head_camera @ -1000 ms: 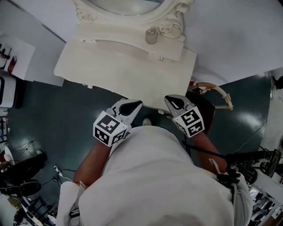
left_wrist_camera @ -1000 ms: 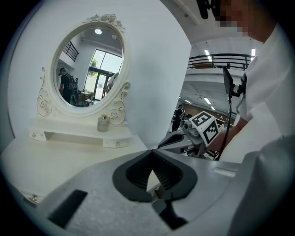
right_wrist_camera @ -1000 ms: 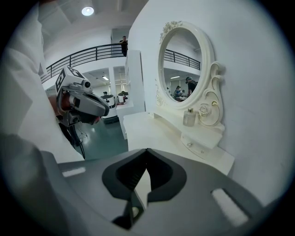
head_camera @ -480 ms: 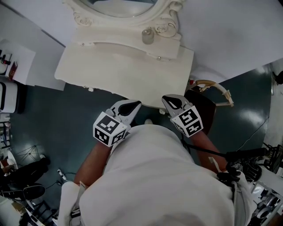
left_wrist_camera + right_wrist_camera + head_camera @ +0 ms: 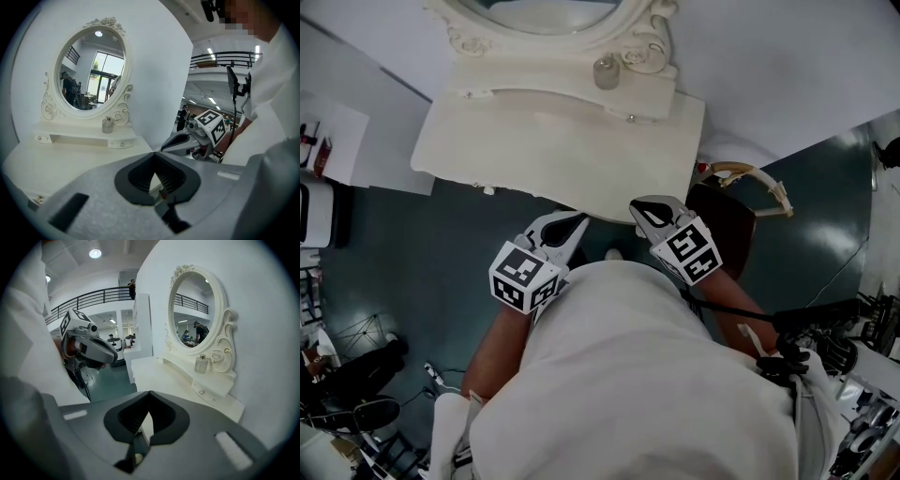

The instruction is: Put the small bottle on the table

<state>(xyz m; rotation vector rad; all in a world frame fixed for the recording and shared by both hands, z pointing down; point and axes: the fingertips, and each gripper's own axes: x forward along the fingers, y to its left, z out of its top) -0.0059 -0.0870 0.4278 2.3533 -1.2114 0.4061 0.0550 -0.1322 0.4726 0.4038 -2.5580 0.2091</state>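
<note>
A: Where is the small bottle (image 5: 606,72)?

B: It stands upright on the raised shelf (image 5: 534,84) at the foot of the oval mirror (image 5: 89,70), just beside the frame's right-hand scroll. That puts it at the back, above the flat top of the counter (image 5: 562,155). Nothing touches it.

A: And the tongs?

B: Both are closed and empty. The left tongs (image 5: 581,219) have their jaws pinched tip to tip with nothing between them, and the right tongs (image 5: 637,206) are the same. Both sit at the counter's near edge, well apart from the bottle.

A: What has changed over the last second?

B: The right tongs have crept forward to the counter's edge, and the whole counter has drawn a little nearer in the head view. The left tongs have barely stirred. The bottle has kept its place on the shelf.

A: What does that mean for the job?

B: I'd judge this the start of the reach, with the right hand leading. Those jaws must open before they can close round the bottle and bring it down onto the counter. The scroll beside it leaves little room on that side.
</note>
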